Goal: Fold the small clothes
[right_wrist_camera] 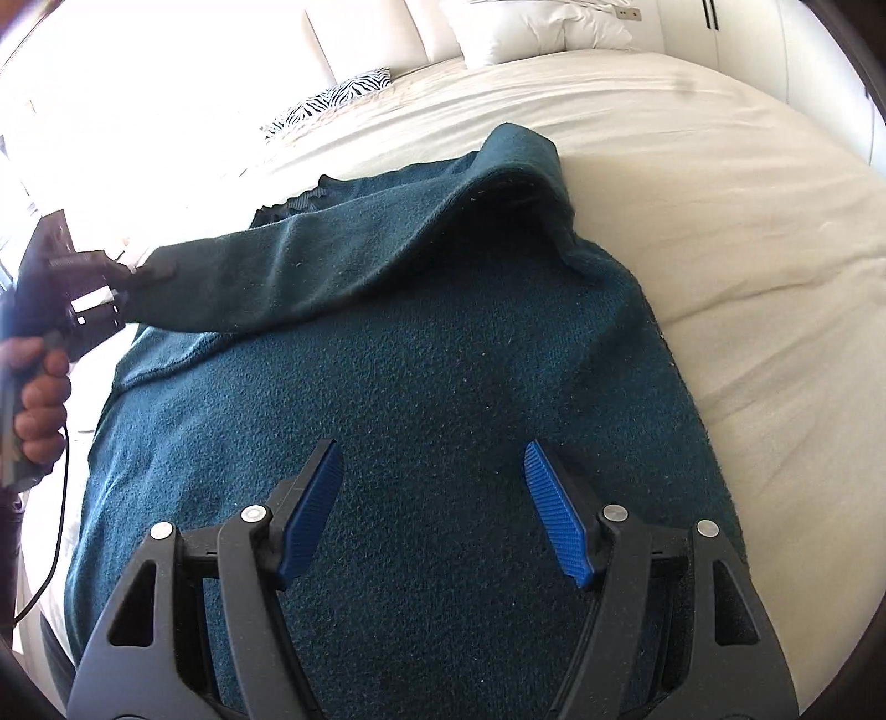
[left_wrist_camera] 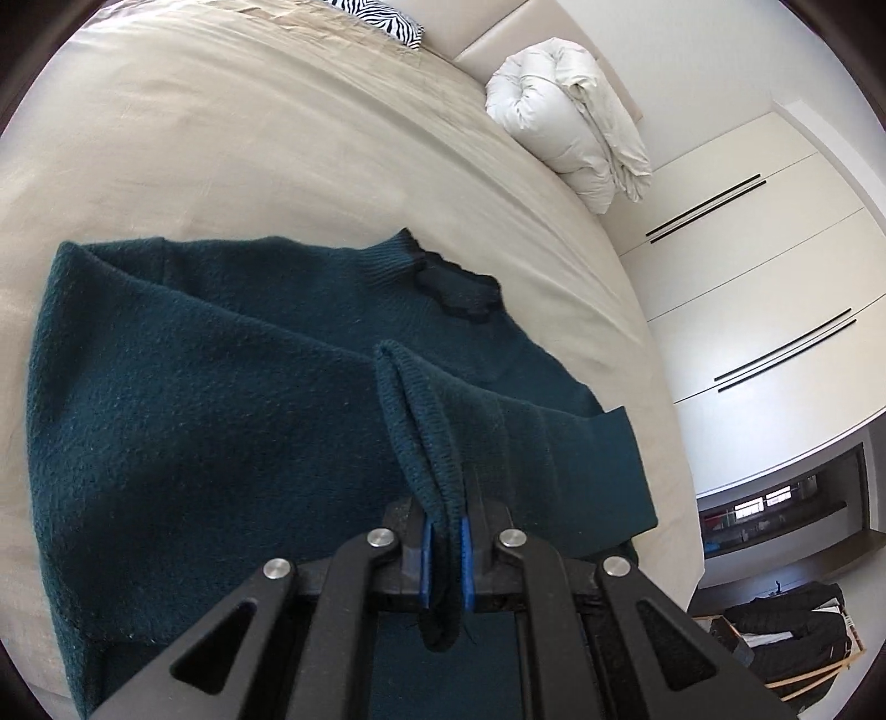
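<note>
A dark teal knit sweater lies spread on the beige bed. My left gripper is shut on the ribbed cuff of one sleeve, which stands up between the blue pads. In the right wrist view that sleeve stretches across the sweater to the left gripper at the left edge, held by a person's hand. My right gripper hovers open above the sweater's body with nothing between its blue pads. The black-trimmed collar lies flat.
A rolled white duvet sits at the bed's far corner. A zebra-print pillow lies near the headboard. White wardrobe doors stand beyond the bed. A basket of dark clothes is on the floor. A cable hangs from the left hand.
</note>
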`<control>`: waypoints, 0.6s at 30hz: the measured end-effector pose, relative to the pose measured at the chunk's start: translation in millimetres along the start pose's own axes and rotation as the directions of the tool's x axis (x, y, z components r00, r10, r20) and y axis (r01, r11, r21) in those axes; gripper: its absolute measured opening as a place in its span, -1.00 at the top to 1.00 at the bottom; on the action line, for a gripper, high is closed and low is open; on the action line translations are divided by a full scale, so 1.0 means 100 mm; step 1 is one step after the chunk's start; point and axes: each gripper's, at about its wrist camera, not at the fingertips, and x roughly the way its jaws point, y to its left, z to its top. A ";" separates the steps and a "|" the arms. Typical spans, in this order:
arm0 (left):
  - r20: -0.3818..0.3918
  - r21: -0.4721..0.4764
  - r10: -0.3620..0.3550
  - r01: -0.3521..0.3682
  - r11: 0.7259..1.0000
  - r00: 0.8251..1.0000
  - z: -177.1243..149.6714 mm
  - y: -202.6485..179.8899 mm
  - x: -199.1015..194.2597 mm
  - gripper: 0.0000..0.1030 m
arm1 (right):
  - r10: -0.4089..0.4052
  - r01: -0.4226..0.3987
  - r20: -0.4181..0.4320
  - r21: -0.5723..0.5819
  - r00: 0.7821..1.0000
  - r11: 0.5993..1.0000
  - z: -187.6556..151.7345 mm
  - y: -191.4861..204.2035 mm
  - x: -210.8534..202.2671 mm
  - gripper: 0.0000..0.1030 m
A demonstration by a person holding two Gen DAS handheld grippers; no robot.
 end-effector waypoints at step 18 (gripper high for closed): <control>0.038 -0.052 0.044 -0.042 0.998 0.998 0.03 0.34 -0.04 0.83 | 0.017 -0.017 0.005 0.010 1.000 1.000 0.03 -0.03 0.01 -0.31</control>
